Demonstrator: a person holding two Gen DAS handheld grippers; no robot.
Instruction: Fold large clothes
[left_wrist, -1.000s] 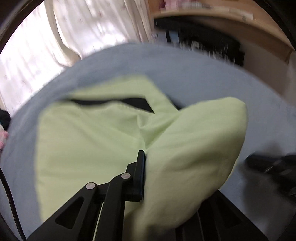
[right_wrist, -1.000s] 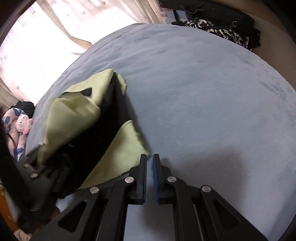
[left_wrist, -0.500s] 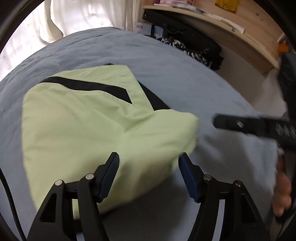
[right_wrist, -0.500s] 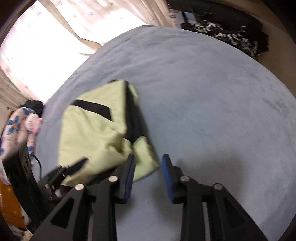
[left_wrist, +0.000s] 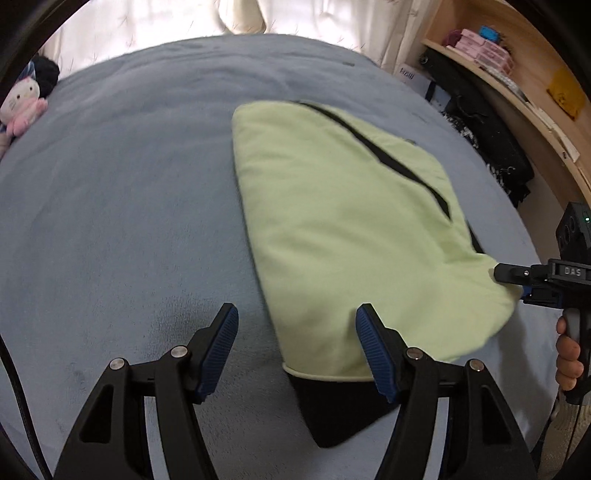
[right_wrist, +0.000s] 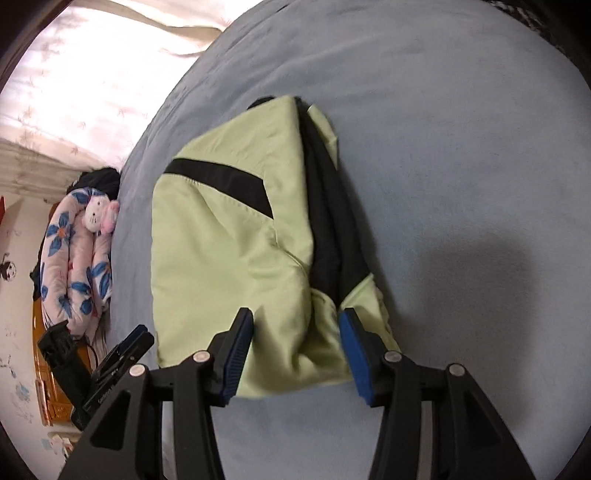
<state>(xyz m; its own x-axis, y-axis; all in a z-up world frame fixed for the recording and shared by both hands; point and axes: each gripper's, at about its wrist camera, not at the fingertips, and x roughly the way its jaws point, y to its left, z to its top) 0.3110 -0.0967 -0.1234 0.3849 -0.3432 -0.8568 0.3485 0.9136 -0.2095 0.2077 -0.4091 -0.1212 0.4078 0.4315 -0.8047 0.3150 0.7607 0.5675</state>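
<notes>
We have the light green garment (left_wrist: 354, 229) lying folded into a compact, roughly rectangular bundle on the grey-blue bed cover (left_wrist: 122, 206), with a black stripe across its top panel and a black layer poking out from under the near edge. Our left gripper (left_wrist: 297, 349) stands wide, holding nothing; the bundle's near-left corner sits between its fingers, the bulk of the cloth spreading ahead and to the right. Our right gripper (right_wrist: 297, 350) is likewise spread wide and empty, its fingers straddling the bundle's near edge, with the cloth reaching straight away from it. From the right wrist the long axis runs away from the claw; from the left it slants ahead and rightward. We judge the right gripper the better placed for any further fold or smoothing, since the loose, puckered flap beside the black layer lies just ahead of it
</notes>
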